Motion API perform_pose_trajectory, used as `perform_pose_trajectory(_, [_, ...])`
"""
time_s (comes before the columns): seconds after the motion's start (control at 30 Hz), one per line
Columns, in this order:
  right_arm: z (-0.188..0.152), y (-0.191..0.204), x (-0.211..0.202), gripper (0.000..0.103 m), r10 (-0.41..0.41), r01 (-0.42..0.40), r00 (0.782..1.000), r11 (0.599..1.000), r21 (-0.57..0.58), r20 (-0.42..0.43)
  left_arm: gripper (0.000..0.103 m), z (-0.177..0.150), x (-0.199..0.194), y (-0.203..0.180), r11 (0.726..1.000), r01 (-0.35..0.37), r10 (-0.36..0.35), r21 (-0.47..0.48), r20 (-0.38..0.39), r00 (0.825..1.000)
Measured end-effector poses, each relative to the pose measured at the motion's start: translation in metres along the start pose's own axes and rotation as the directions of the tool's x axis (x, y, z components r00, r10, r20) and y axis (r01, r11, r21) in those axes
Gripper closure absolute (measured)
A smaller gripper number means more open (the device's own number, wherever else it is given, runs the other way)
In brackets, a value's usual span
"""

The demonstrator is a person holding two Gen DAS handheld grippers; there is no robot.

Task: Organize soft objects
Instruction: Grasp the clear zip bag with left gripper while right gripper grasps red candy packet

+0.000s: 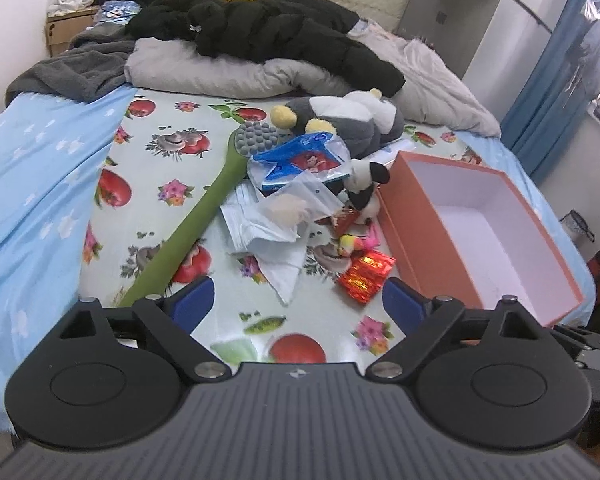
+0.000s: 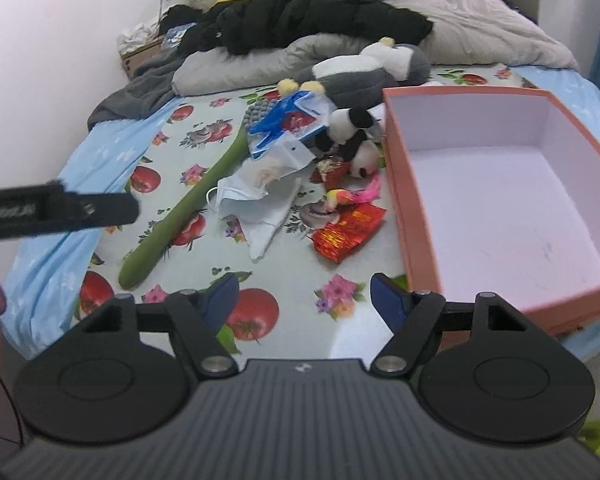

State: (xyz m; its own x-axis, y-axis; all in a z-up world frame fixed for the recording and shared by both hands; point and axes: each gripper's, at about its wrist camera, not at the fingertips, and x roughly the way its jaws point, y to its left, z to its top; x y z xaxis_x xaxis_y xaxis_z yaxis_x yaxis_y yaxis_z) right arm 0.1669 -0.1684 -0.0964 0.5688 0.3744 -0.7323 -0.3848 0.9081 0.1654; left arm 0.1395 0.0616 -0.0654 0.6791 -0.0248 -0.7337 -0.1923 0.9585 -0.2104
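An open orange box with a white inside lies on the right of the bed. Left of it is a heap: a grey penguin plush, a small panda plush, a long green massage stick, a blue plastic bag, white face masks, a red foil packet and a small pink toy bird. My left gripper is open above the sheet near the packet. My right gripper is open over the sheet, empty.
A black jacket lies on grey pillows and blankets at the head of the bed. The flowered sheet covers the mattress. The other gripper's black body crosses the left of the right wrist view. A blue curtain hangs at right.
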Motion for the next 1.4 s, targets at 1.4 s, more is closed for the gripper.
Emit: perform_pose_trajectory(1.4, [0.038, -0.010, 0.221, 0.050, -0.122, 0.117, 0.968, 0.992, -0.037, -0.220, 0.048, 0.076, 0.275, 0.020, 0.928, 0.189, -0.116, 0.320, -0.234, 0.965])
